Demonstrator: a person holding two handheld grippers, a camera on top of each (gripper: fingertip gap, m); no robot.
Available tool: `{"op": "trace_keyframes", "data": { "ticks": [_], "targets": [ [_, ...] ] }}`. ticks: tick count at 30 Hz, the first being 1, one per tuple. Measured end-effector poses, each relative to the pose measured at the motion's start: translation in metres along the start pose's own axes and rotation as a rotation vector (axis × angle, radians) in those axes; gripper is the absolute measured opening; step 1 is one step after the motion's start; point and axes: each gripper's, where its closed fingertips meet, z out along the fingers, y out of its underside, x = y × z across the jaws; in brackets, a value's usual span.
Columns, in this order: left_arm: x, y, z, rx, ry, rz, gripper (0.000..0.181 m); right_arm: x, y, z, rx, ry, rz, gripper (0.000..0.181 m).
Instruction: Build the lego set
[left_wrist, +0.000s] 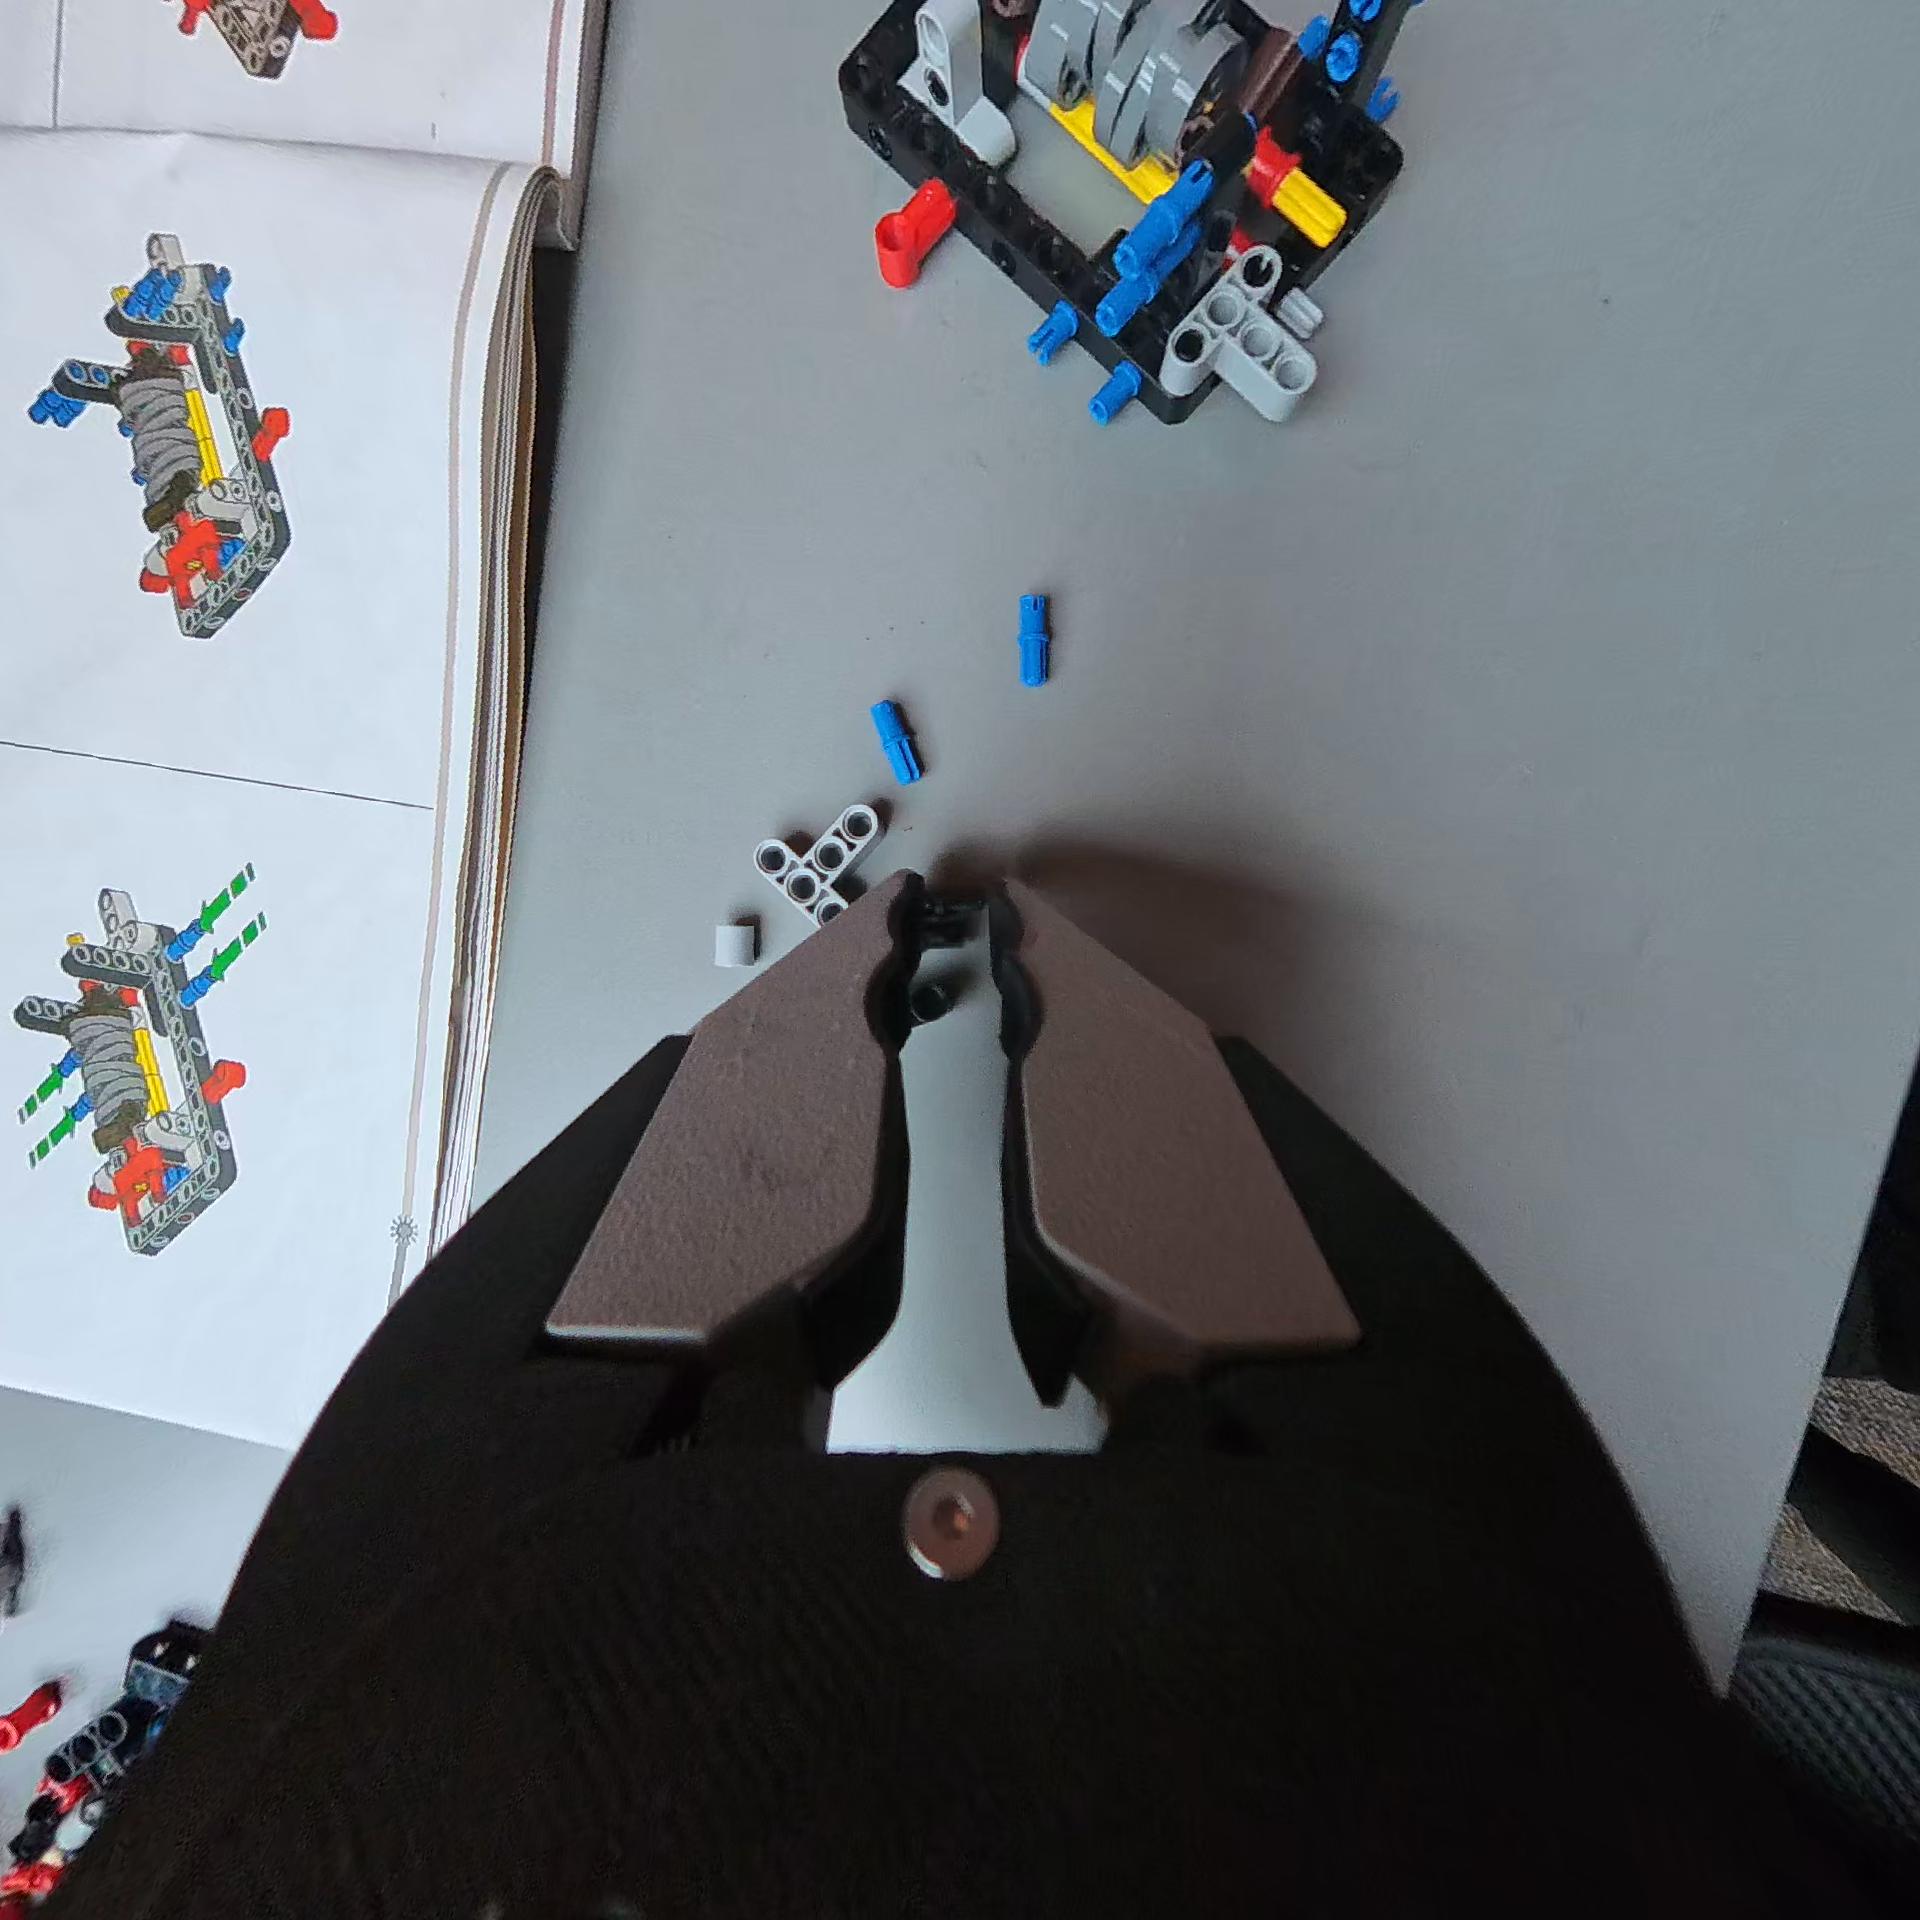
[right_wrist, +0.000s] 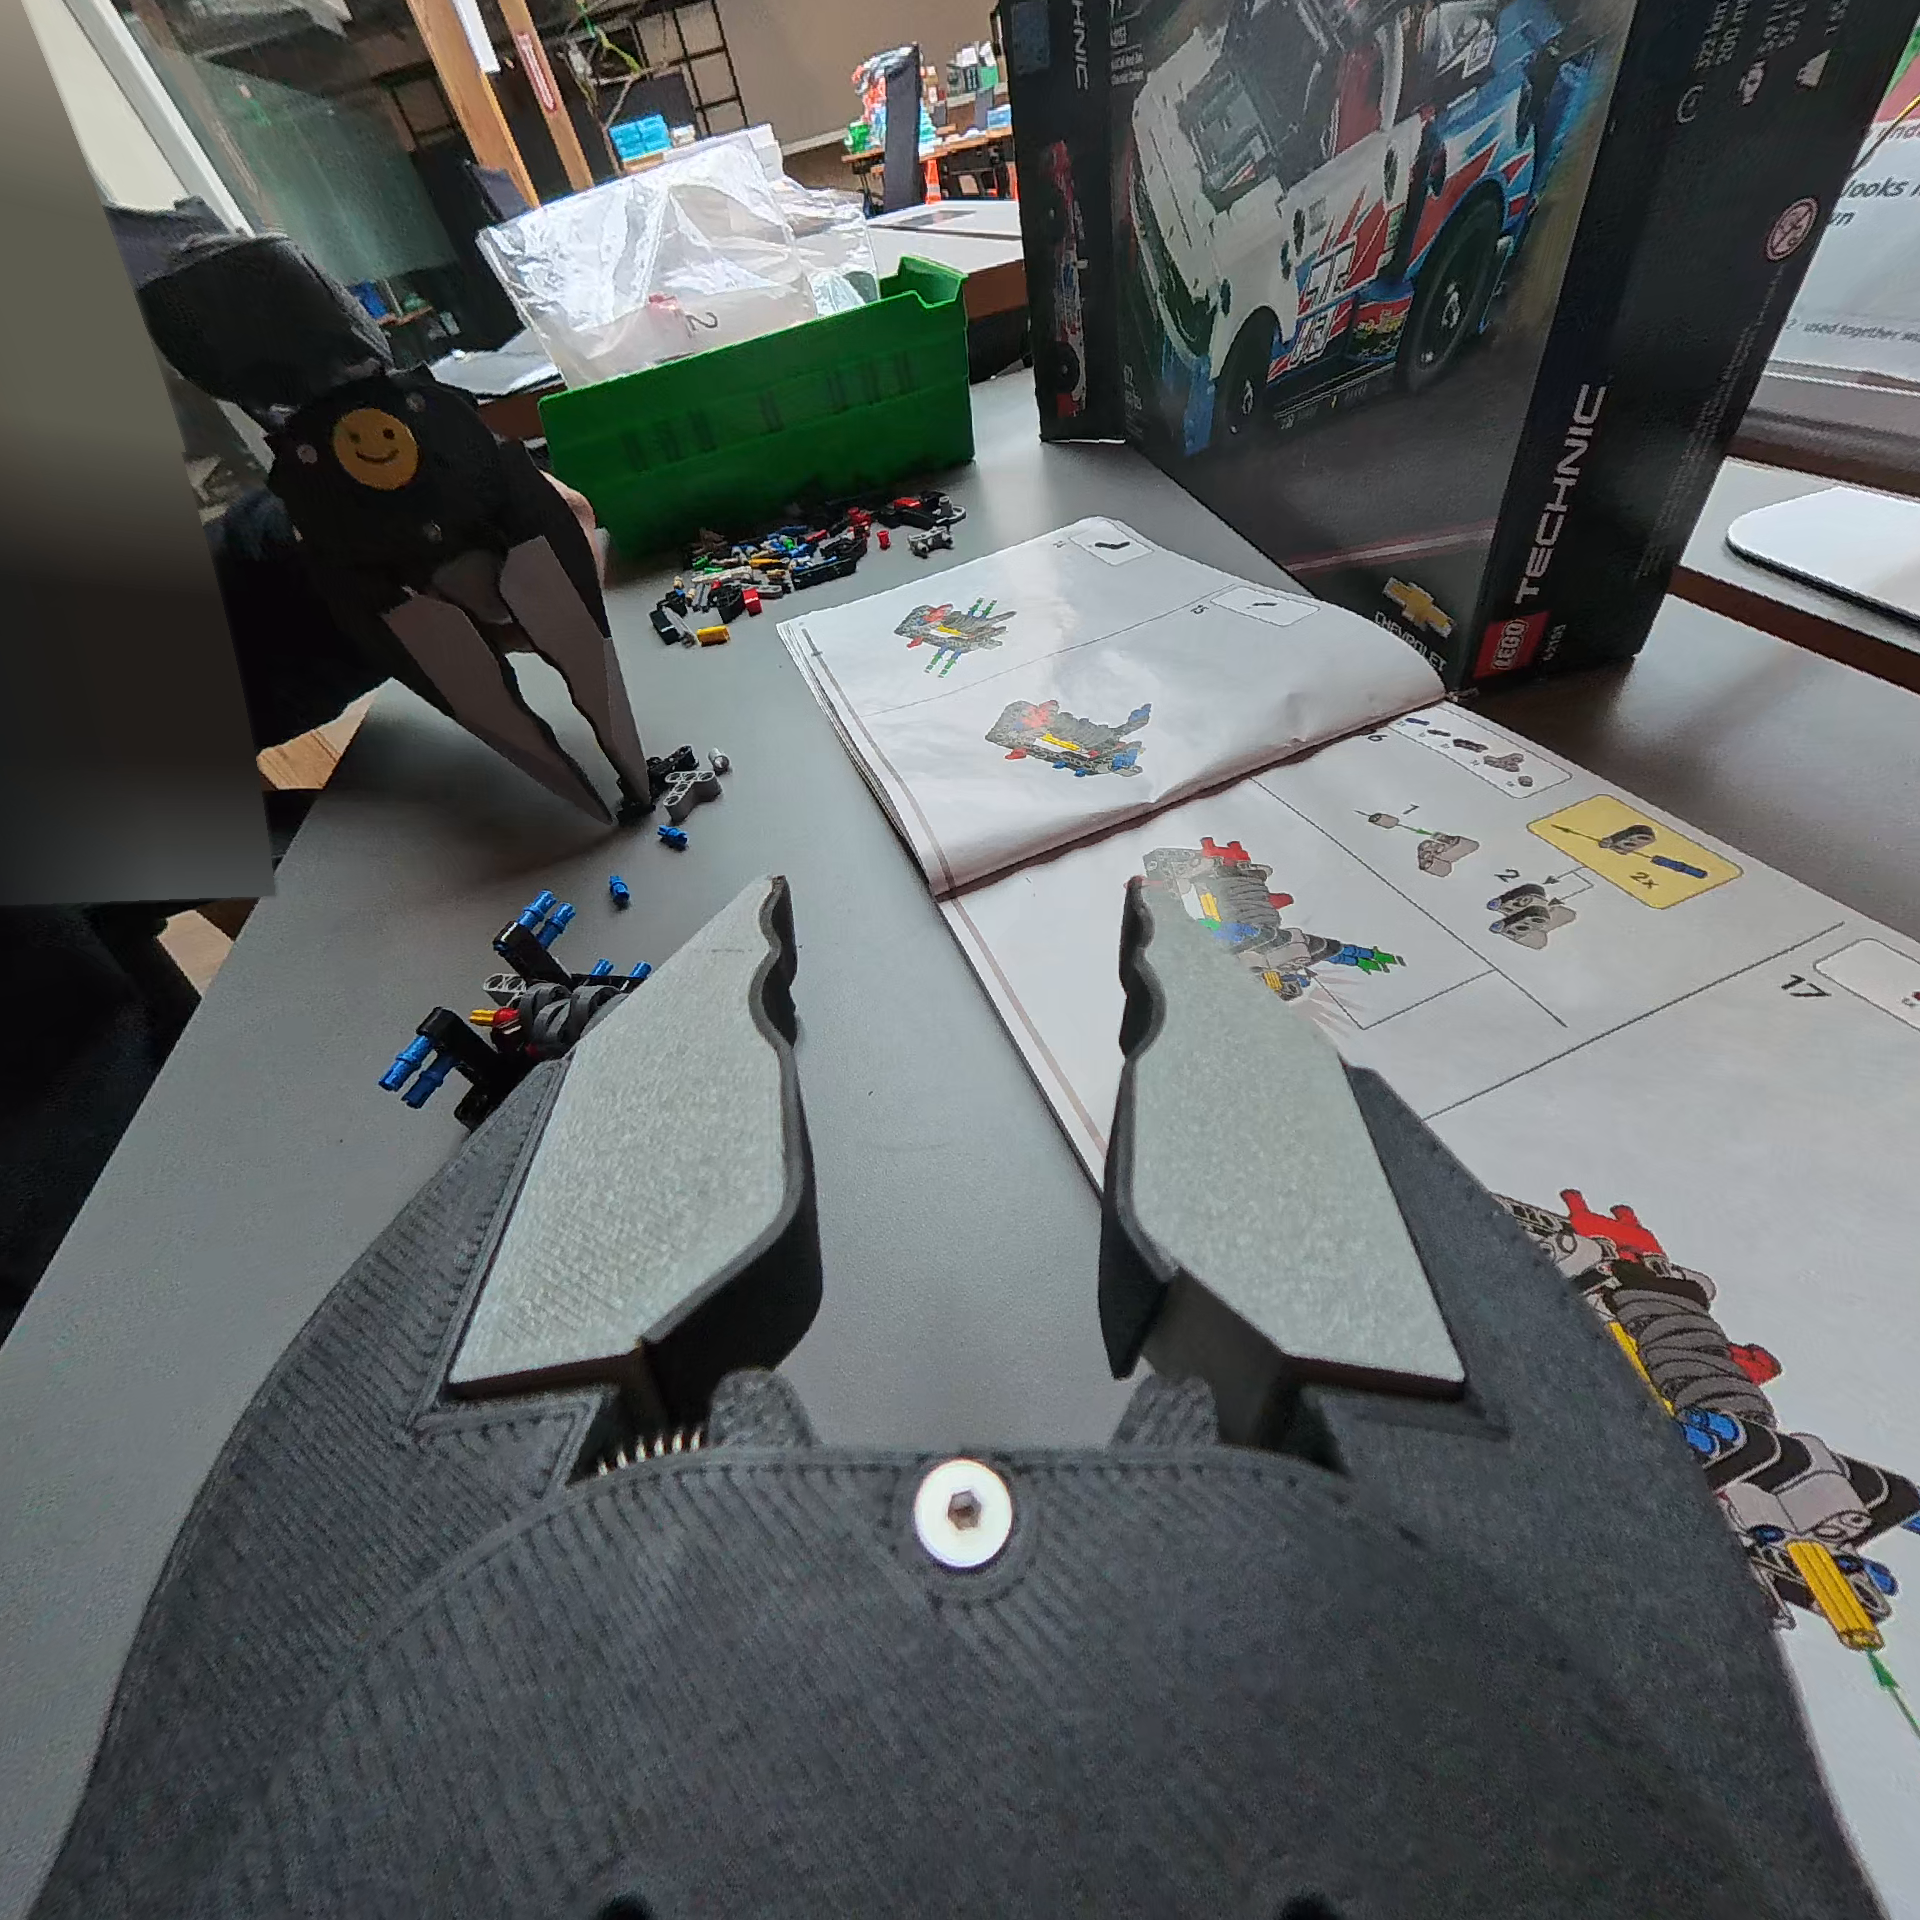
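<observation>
My left gripper (left_wrist: 951, 914) points down at the grey table, its fingertips closed on a small black piece (left_wrist: 943, 923). Another black piece (left_wrist: 930, 997) lies under the fingers. It also shows in the right wrist view (right_wrist: 632, 812), tips on the table. A grey T-shaped beam (left_wrist: 821, 862), a small grey bush (left_wrist: 737, 943) and two blue pins (left_wrist: 896, 740) (left_wrist: 1032, 639) lie just ahead of it. The part-built black frame with grey gears and blue pins (left_wrist: 1122, 197) stands farther off, and shows left of my right gripper (right_wrist: 520, 1023). My right gripper (right_wrist: 956, 935) is open and empty above the table.
The open instruction booklet (left_wrist: 260, 623) (right_wrist: 1143, 727) lies beside the work area. A green bin (right_wrist: 769, 416), a pile of loose pieces (right_wrist: 790, 561) and the set's box (right_wrist: 1455, 312) stand at the back. The table edge (left_wrist: 1829, 1247) runs along the right. The gap from one gripper's tips to the other's is roughly 25 cm. The right gripper is farther from the small grey bush (left_wrist: 737, 943), some 20 cm, than the left, some 4 cm.
</observation>
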Motion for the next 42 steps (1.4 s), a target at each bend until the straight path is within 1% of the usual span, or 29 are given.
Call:
{"op": "trace_keyframes", "data": {
  "ticks": [26, 42],
  "targets": [
    [0.0, 0.0003, 0.0019, 0.027, -0.001, -0.015, 0.007, 0.0001, 0.0001, 0.0001, -0.001, -0.003, 0.006, 0.06],
    [-0.0006, -0.0017, -0.0059, 0.046, -0.022, -0.02, 0.008, -0.0002, 0.0003, 0.0001, -0.001, -0.004, 0.006, 0.06]
  ]
}}
